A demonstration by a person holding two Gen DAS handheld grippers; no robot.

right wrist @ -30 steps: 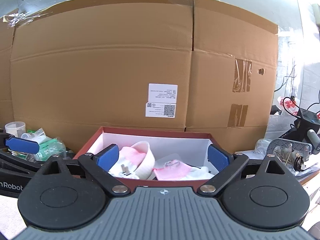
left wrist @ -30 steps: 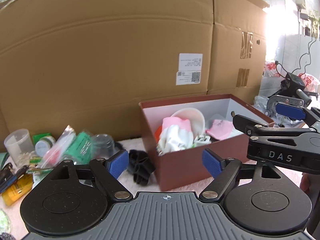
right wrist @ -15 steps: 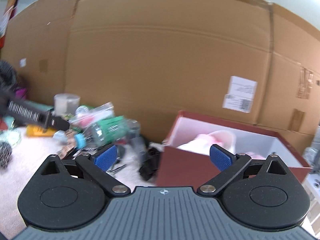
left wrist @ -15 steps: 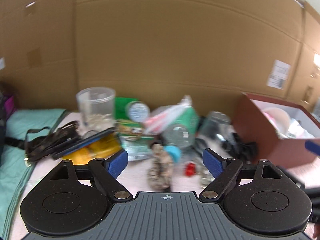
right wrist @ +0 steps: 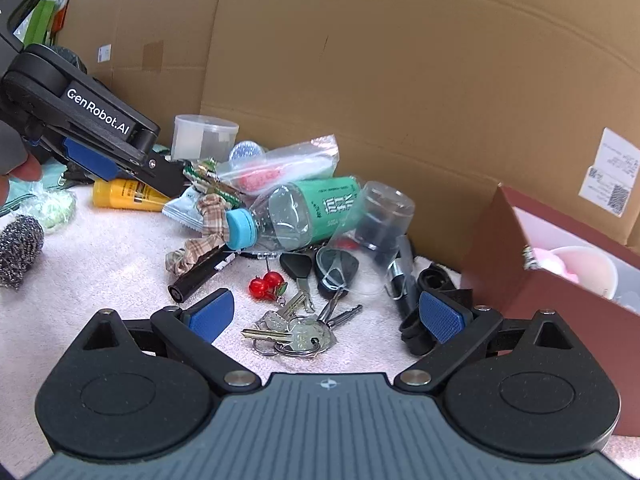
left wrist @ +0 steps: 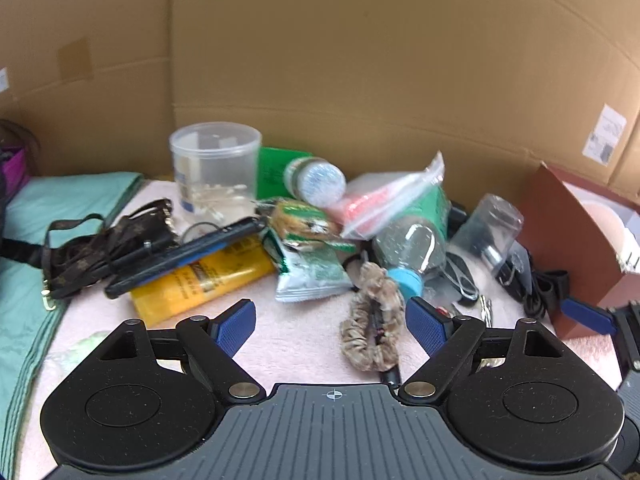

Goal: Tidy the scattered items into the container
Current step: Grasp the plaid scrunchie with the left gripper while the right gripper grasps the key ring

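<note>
The left claw (left wrist: 331,326) is spread wide with nothing between its blue pads, poised above the pink fleecy worktop (left wrist: 296,348). Just ahead of its right finger lies a beige patterned scrunchie (left wrist: 374,334). Beyond that sit a silver-green snack packet (left wrist: 310,272), a yellow tube (left wrist: 200,280) with a dark phone-like slab (left wrist: 184,258) lying across it, and a brown strap (left wrist: 100,248) coiled to the left. Further back stand a clear plastic tub (left wrist: 214,168), a small jar on its side (left wrist: 316,178) and a zip bag with pink contents (left wrist: 390,200).

The right claw (right wrist: 326,314) is likewise wide open and empty. Between its fingers, on the worktop, lies a bunch of keys (right wrist: 294,330), which the left camera hardly shows. Only this view makes out the red cherry charm (right wrist: 266,284), two black car key fobs (right wrist: 320,266), a black pen-like stick (right wrist: 200,276) under the scrunchie, and a steel wool scourer (right wrist: 20,250) far left. A clear bottle with a green label and blue cap (right wrist: 296,216) lies on its side in the heap, with an overturned clear cup (right wrist: 382,216) beside it.

The container, a dark red box (right wrist: 560,308), stands at the right against a cardboard wall (right wrist: 400,80), a pale bowl and pink cloth already inside. The left camera catches only its corner, and alone shows the green cloth (left wrist: 24,280) at the worktop's left edge.
</note>
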